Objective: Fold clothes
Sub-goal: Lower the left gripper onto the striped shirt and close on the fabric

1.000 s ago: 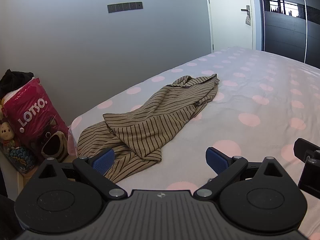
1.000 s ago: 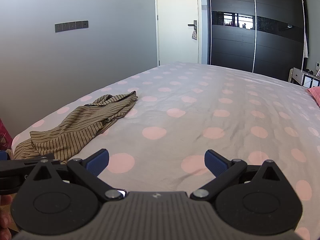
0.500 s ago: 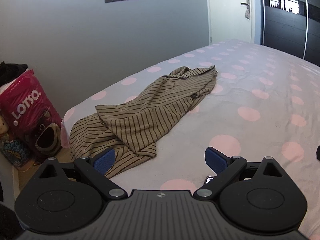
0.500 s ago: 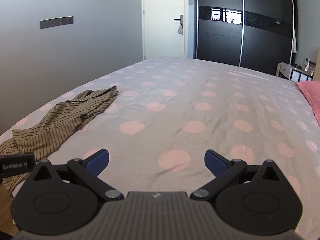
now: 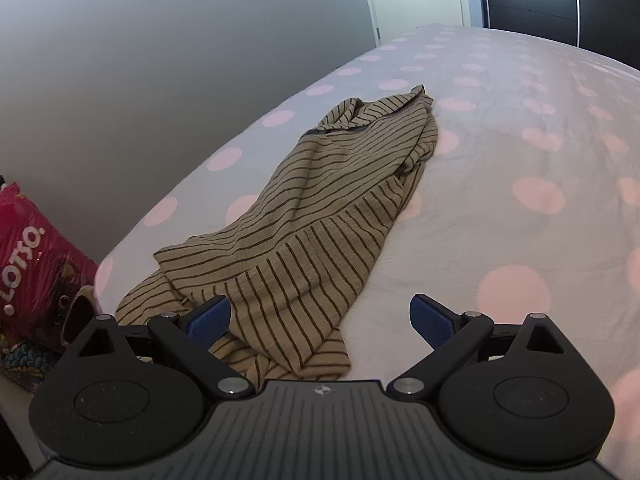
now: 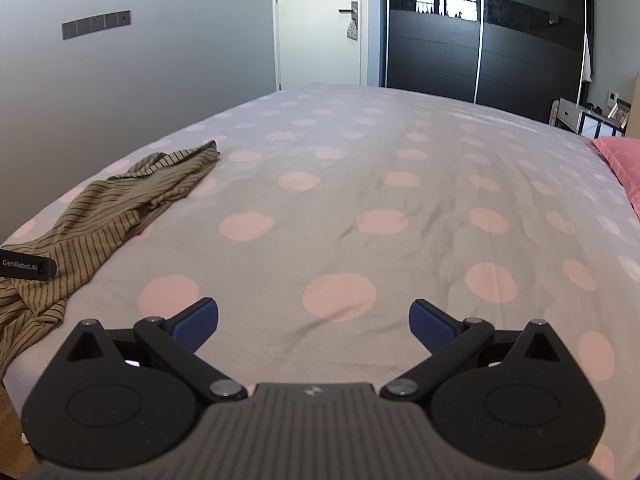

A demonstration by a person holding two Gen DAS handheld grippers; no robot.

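Observation:
A tan garment with dark stripes [image 5: 320, 216] lies crumpled lengthwise near the left edge of the bed; in the right wrist view the same striped garment [image 6: 108, 216] sits at the far left. My left gripper [image 5: 320, 322] hovers open just above the garment's near hem, its left pad over the fabric, nothing held. My right gripper [image 6: 314, 322] is open over bare sheet to the right of the garment, holding nothing. The edge of the left gripper body [image 6: 28, 267] shows at the left of the right wrist view.
The bed sheet [image 6: 400, 184] is grey-white with pink dots. A pink LOTSO bag [image 5: 28, 248] and toys stand on the floor left of the bed. A pink pillow [image 6: 620, 160] lies at the far right. A grey wall, white door [image 6: 320, 24] and dark wardrobe stand behind.
The left gripper has moved forward and lower toward the garment's near hem. The right gripper has swung right and forward over the bare sheet. Both stay open.

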